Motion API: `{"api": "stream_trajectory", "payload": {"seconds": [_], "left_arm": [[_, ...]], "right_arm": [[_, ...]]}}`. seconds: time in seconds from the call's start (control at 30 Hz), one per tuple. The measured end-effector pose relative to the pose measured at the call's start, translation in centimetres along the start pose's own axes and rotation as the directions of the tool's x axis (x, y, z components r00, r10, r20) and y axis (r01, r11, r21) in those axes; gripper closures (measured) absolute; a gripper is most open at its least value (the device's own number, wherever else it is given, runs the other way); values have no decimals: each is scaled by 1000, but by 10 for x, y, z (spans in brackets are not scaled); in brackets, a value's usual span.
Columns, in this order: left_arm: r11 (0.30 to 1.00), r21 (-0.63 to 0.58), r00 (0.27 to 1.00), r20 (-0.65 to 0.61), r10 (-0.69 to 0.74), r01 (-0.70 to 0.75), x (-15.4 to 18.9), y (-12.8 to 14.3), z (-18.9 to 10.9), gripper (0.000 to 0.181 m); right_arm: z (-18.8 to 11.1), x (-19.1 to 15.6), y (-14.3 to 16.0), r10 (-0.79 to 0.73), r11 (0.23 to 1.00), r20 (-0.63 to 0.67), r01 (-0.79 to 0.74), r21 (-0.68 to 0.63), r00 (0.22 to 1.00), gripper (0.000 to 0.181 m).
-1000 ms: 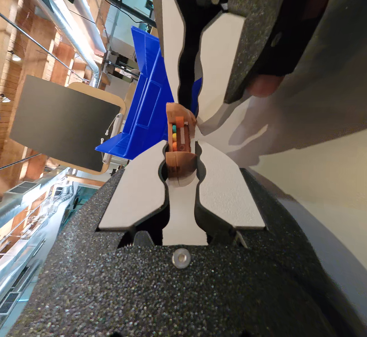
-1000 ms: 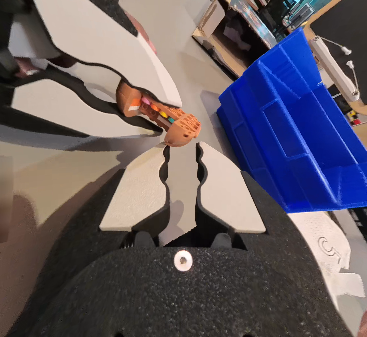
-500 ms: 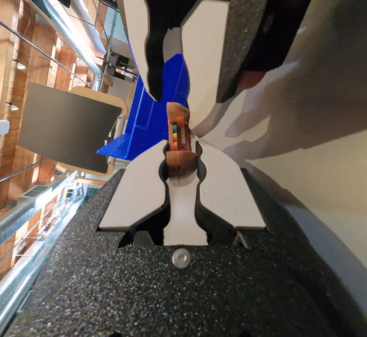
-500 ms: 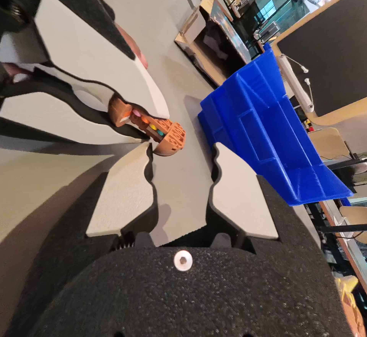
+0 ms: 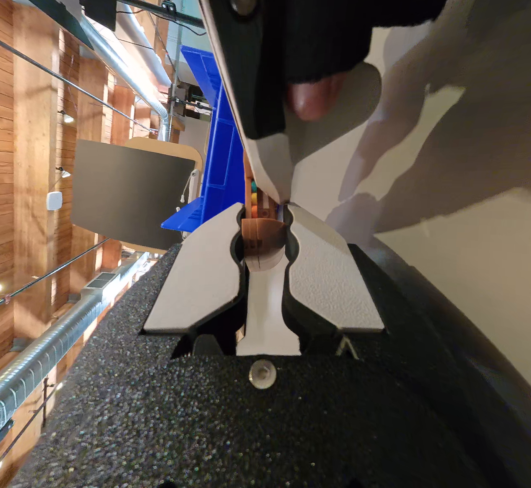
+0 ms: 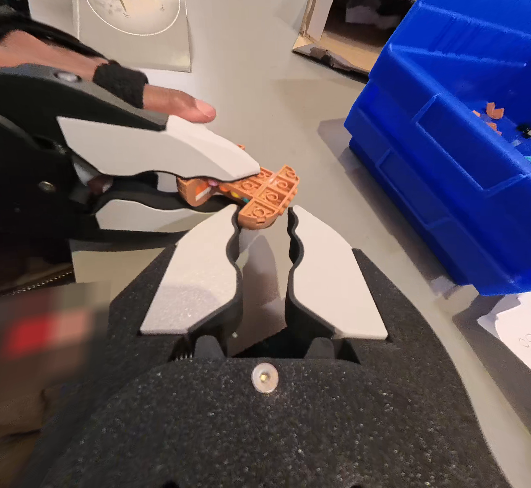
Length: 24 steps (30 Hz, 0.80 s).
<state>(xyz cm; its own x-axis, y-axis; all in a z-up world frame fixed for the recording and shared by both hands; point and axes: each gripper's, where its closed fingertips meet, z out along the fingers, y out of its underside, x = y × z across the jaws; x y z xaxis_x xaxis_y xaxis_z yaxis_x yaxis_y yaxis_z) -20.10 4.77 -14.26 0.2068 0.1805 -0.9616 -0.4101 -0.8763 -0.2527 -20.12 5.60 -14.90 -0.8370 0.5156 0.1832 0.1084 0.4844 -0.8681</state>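
Observation:
A brown toy-brick assembly [image 5: 263, 232] with small coloured studs along its side is clamped in my left gripper [image 5: 264, 209] above the grey table [image 6: 258, 71]. In the right wrist view the left gripper [image 6: 241, 186] comes in from the left and holds the assembly's [image 6: 270, 192] near end. My right gripper [image 6: 263, 211] has its fingertips closed on the rounded brown plate at the assembly's free end. In the left wrist view one right finger [image 5: 270, 163] shows edge-on from above and hides part of the assembly.
A blue bin [image 6: 445, 100] with a few small bricks inside stands on the right; it also shows in the left wrist view [image 5: 224, 158]. An open cardboard box [image 6: 344, 28] and a sheet with a circle [image 6: 129, 14] lie farther back. A white paper [image 6: 511, 330] lies at the right edge. Less than 4 cm separates the two grippers' tips.
My right gripper opened wide, turned and moved onto the assembly's free end, then closed on the rounded plate. My left gripper kept its hold on the assembly.

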Motion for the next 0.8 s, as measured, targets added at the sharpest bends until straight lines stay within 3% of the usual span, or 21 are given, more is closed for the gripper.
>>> {"api": "stream_trajectory", "payload": {"seconds": [0.13,0.57,0.8], "left_arm": [[1000,-10,1000,-1,-12,12,-1,2,1,157],[996,-24,994,-68,83,-85,15,3,2,157],[995,29,990,-105,99,-96,20,-3,0,156]], "right_arm": [[2,2,-3,-70,997,-58,72,29,996,153],[8,4,14,-181,979,-127,167,-115,975,155],[7,2,21,-334,936,-48,325,-133,941,154]]}}
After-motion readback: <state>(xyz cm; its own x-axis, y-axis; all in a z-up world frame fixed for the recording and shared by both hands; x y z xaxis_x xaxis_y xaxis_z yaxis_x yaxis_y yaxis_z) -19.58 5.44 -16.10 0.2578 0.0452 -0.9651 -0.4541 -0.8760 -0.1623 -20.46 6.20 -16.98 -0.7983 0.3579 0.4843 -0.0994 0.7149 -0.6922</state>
